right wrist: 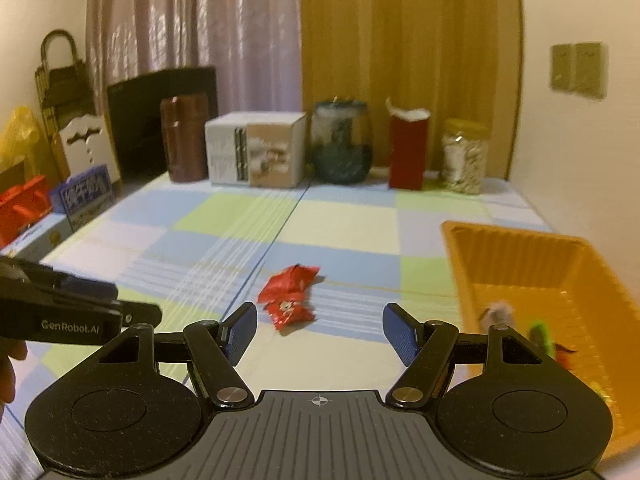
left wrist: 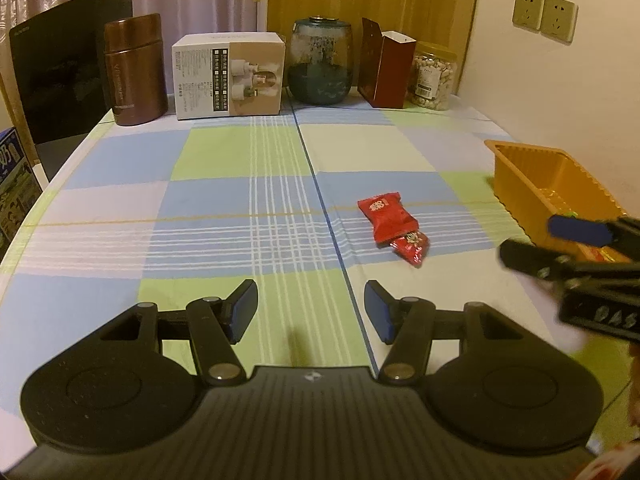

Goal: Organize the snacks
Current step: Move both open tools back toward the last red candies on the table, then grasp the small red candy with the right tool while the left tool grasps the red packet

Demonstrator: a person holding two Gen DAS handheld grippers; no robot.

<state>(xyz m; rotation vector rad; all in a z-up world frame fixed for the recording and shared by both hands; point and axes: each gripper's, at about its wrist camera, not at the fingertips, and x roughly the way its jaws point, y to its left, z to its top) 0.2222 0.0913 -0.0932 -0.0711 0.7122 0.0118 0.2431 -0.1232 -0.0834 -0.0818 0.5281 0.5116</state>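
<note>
Two red snack packets (left wrist: 394, 226) lie overlapped on the checked tablecloth, right of its centre seam; they also show in the right wrist view (right wrist: 289, 298). An orange plastic basket (left wrist: 532, 178) stands at the right edge and holds a few snacks (right wrist: 540, 334). My left gripper (left wrist: 310, 310) is open and empty, low over the cloth, short and left of the packets. My right gripper (right wrist: 320, 332) is open and empty, just short of the packets, beside the basket (right wrist: 516, 256). The right gripper also shows in the left wrist view (left wrist: 560, 240).
Along the back stand a brown flask (left wrist: 134, 70), a white box (left wrist: 228, 76), a glass jar (left wrist: 320, 62), a red carton (left wrist: 386, 68) and a nut jar (left wrist: 434, 76). A dark chair back (left wrist: 60, 68) stands at the left. Boxes and bags (right wrist: 40, 208) sit beyond the left edge.
</note>
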